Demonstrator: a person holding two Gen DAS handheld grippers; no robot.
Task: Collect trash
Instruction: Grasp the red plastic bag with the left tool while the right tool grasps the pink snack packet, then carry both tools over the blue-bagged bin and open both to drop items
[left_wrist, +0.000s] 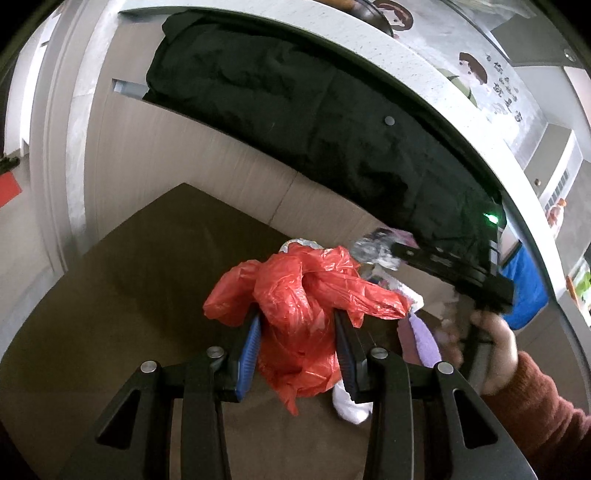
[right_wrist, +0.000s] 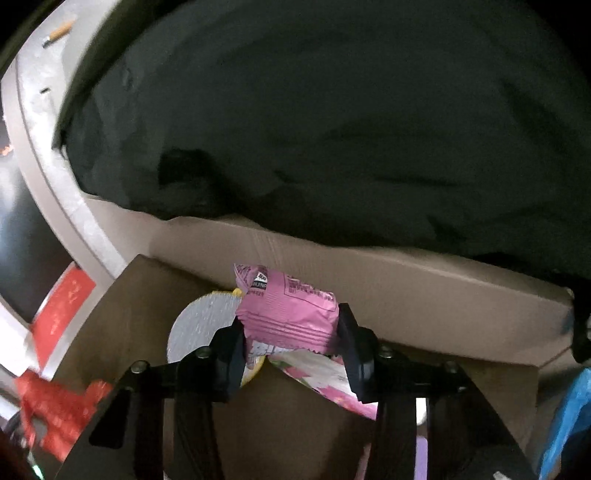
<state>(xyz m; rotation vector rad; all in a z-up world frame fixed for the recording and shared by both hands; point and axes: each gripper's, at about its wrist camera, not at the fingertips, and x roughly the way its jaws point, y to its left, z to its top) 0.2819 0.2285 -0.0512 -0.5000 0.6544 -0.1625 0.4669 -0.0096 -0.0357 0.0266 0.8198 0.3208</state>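
Observation:
My left gripper (left_wrist: 297, 347) is shut on a crumpled red plastic bag (left_wrist: 299, 295) and holds it over the brown cardboard box (left_wrist: 147, 266). My right gripper (right_wrist: 291, 343) is shut on a pink snack wrapper (right_wrist: 288, 314) above the same box (right_wrist: 424, 295). In the left wrist view the right gripper (left_wrist: 373, 249) reaches in from the right with a blurred wrapper (left_wrist: 369, 247) at its tip. A round silver foil lid (right_wrist: 199, 325) and a pink-and-white wrapper (right_wrist: 325, 376) lie under the right gripper. The red bag also shows in the right wrist view (right_wrist: 55, 410).
A black garment (left_wrist: 314, 122) hangs over the white counter edge (left_wrist: 424, 62) behind the box. A white crumpled tissue (left_wrist: 349, 404) and a purple item (left_wrist: 424, 339) lie in the box. A blue bag (left_wrist: 528, 291) is at the right. A cigarette butt (right_wrist: 59, 33) lies on the counter.

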